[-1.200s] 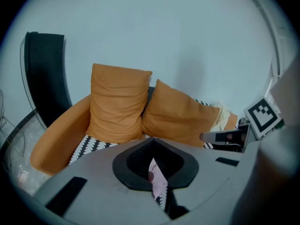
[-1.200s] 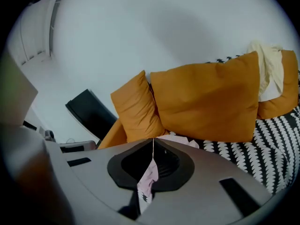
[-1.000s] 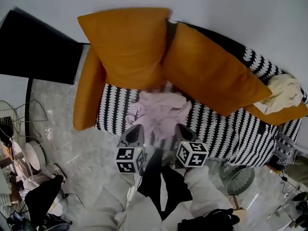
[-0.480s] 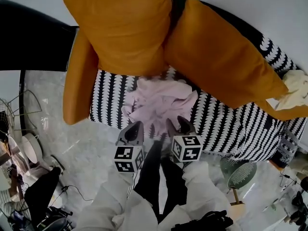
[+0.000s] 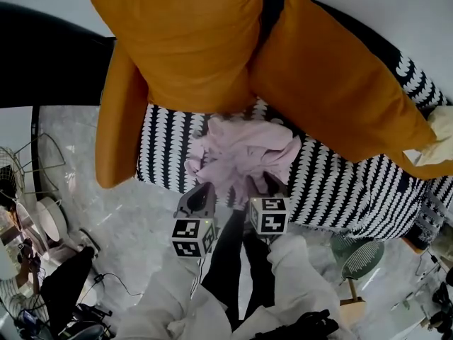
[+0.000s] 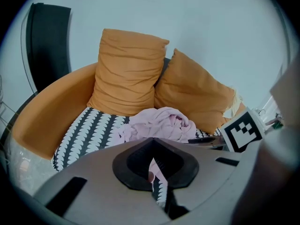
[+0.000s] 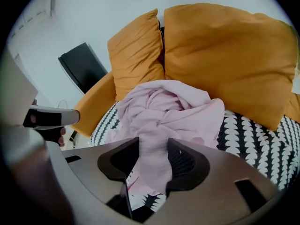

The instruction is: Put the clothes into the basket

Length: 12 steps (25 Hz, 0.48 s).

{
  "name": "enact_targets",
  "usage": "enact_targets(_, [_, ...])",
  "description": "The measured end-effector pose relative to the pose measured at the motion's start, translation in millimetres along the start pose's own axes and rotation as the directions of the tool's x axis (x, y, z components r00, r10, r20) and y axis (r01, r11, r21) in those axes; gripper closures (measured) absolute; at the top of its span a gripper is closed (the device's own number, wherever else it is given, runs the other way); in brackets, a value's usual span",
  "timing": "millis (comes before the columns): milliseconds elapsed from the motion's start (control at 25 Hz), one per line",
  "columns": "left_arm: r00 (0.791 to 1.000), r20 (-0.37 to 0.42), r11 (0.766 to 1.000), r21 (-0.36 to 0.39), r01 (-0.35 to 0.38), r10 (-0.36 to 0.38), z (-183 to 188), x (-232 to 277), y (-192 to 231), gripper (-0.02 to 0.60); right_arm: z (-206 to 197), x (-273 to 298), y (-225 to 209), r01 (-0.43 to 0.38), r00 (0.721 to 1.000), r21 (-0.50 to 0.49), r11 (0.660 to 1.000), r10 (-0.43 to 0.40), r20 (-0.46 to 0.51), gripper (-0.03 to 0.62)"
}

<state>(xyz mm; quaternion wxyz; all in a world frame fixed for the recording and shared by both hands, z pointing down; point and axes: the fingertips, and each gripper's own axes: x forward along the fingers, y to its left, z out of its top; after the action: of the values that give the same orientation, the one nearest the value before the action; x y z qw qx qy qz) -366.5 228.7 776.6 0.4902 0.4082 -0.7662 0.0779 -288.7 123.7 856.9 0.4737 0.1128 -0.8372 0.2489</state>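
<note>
— Orange armrest (image 5: 120,119) well off to the left of the left claw (image 5: 202,191). Orange cushion (image 5: 184,41) far beyond that claw, propped upright against the sofa back.

— And the left claw itself?

— Pressed together but for a thin slit, nothing pinched. Tilted downward over the front edge of the black-and-white patterned seat (image 5: 166,147).

— Clothes?

— Pink garment (image 5: 244,151), crumpled in a heap on the seat. Just ahead of both claws, a little right of the left one.

— Right claw (image 7: 153,149)?

— Spread wide, jaws just opened. Fold of the pink garment lying in the gap between them, not squeezed. Angled down at the near edge of the heap, close beside the left claw.

— Further right?

— Second orange cushion (image 5: 333,83) beyond the right claw, leaning next to the first. Cream cloth (image 5: 435,144) well off to that claw's right, draped at the far end of the sofa, apart from the pink heap.
</note>
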Motion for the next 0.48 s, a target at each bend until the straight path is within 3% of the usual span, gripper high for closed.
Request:
enact_targets(120, [1.0, -0.002, 1.0, 0.002, -0.002, 0.002, 3.5, 3.5, 4.3, 0.575, 1.5, 4.9, -2.2, 0.004, 1.0, 0.0, 1.0, -0.004, -0.022, 0.406])
enact_targets(280, [1.0, -0.006, 1.0, 0.024, 0.012, -0.012, 7.2, 7.6, 3.4, 0.575, 0.4, 6.3, 0.0, -0.012, 0.999, 0.03, 0.999, 0.013, -0.049, 0.492])
enact_targets(480, [0.999, -0.016, 0.998, 0.056, 0.031, -0.03, 14.3, -2.9, -11.2, 0.575, 10.5, -21.2, 13.5, -0.057, 0.998, 0.086, 0.995, 0.056, 0.01, 0.535])
